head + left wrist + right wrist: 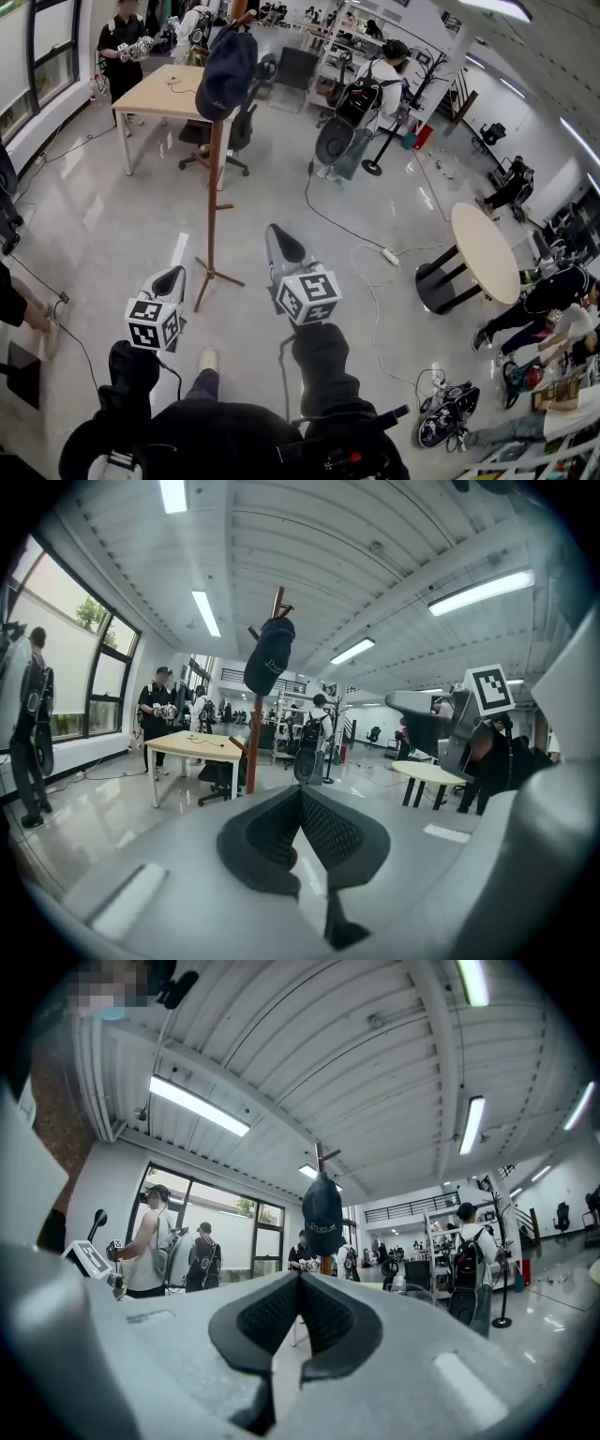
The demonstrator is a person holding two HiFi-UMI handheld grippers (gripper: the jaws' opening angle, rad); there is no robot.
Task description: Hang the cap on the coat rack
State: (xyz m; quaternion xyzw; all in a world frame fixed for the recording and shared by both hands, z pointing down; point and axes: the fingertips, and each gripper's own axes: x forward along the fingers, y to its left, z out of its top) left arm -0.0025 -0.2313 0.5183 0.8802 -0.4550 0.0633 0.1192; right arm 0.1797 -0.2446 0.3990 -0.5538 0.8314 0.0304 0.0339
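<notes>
A dark blue cap (226, 73) hangs on a top peg of the brown wooden coat rack (215, 187); the cap (269, 655) shows in the left gripper view and the cap (322, 1215) in the right gripper view, well ahead of both grippers. My left gripper (169, 281) is held low, left of the rack's feet, its jaws closed together with nothing between them. My right gripper (285, 248) is held to the right of the rack's base, jaws shut and empty. Neither gripper touches the cap or the rack.
A light wooden table (174, 94) with an office chair stands behind the rack. A round table (485, 251) is at the right. Several people stand around the room. Cables and a power strip (390, 254) lie on the floor.
</notes>
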